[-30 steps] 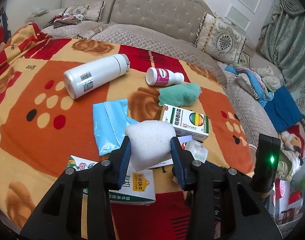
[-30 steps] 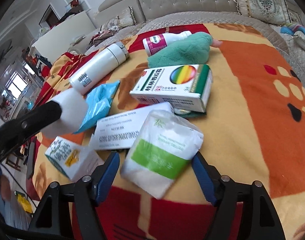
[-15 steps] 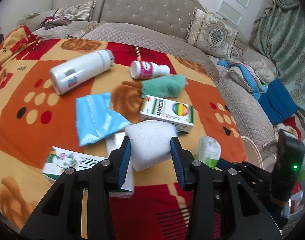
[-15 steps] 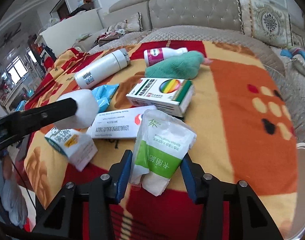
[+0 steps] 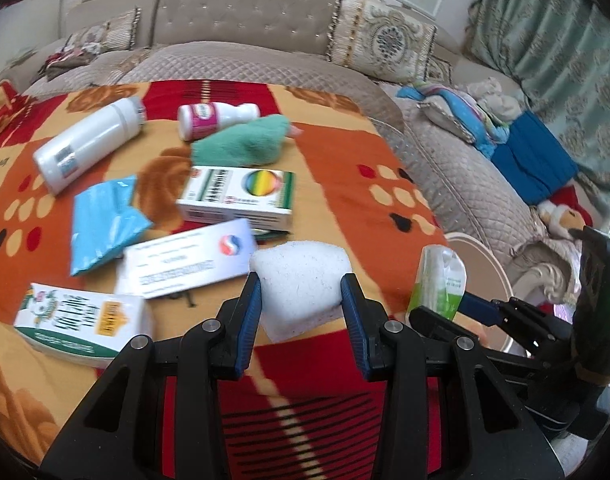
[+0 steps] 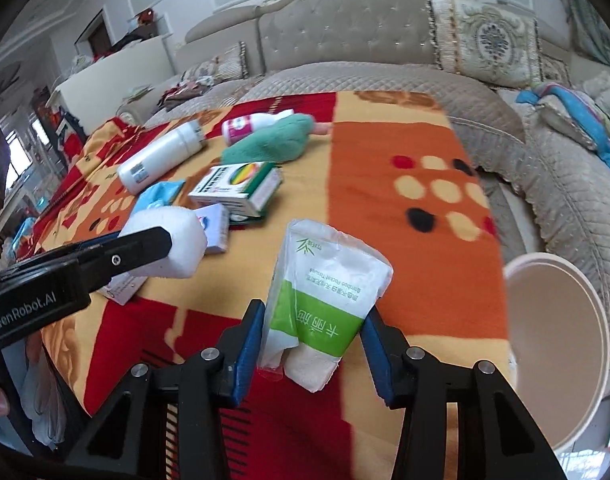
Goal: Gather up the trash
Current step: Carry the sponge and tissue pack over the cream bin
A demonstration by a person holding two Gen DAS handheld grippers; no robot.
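Two grippers, both loaded. The left gripper has its blue pads squeezed onto a white foam block, which sits pinched between them, lifted clear of the blanket. The right gripper has just closed in on a pocket tissue pack, white with a green band, and now clamps it by the lower half so the top sticks up past the fingertips.

Everything else, taking the rainbow-logo medicine box as the landmark: a green fuzzy cloth lies just behind it, and behind that a small pink-labelled bottle on its side. Up and to the left of the box is a white thermos, also lying down. Left of the box is a blue plastic packet. Touching the box's near edge is a flat white carton with printed text, and further toward the camera and left, a green-and-white carton.

Way off to the right of the box, past the blanket's edge, is a pale round bin, its open mouth just right of the held tissue pack in the right wrist view. The sofa runs behind it all.
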